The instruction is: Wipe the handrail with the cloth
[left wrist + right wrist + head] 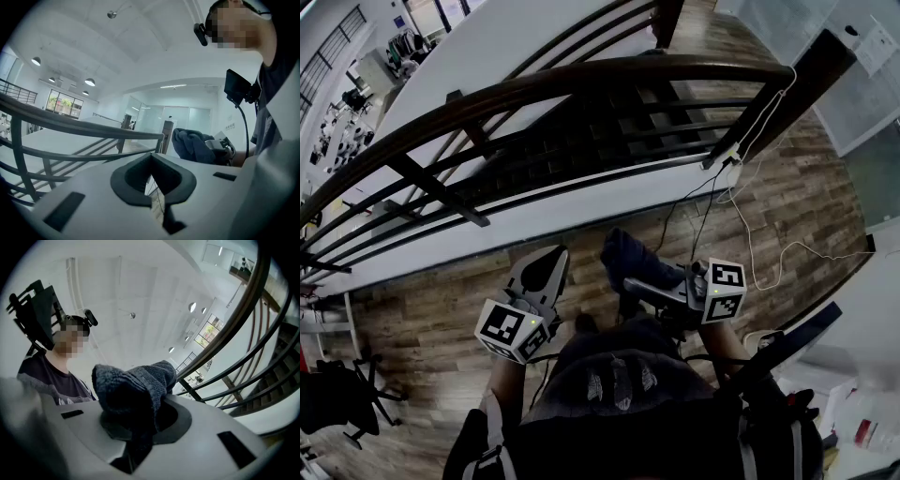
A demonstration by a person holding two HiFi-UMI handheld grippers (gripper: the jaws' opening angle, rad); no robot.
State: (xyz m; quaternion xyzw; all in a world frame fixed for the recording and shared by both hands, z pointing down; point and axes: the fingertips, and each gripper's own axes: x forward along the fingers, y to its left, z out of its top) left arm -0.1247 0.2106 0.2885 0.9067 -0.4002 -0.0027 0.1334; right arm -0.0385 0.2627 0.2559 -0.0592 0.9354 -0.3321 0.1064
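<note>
A dark curved handrail (581, 80) runs across the top of the head view, with thinner rails below it. My right gripper (642, 286) is shut on a dark blue knitted cloth (628, 261), which bunches out past the jaws, well short of the rail. In the right gripper view the cloth (133, 390) fills the jaws of the right gripper (140, 427), and the handrail (243, 310) arcs at the right. My left gripper (542, 267) is held beside it, shut and empty. The left gripper view shows its own jaws (152, 180) together, the cloth (192, 145) to the right and the handrail (93, 129) ahead.
A wooden floor (441, 309) lies under me. A white cable (750, 225) trails from the railing's dark end post (787, 94) across the floor at the right. Stairs (609, 122) descend beyond the railing. A black stand (337, 394) sits at lower left.
</note>
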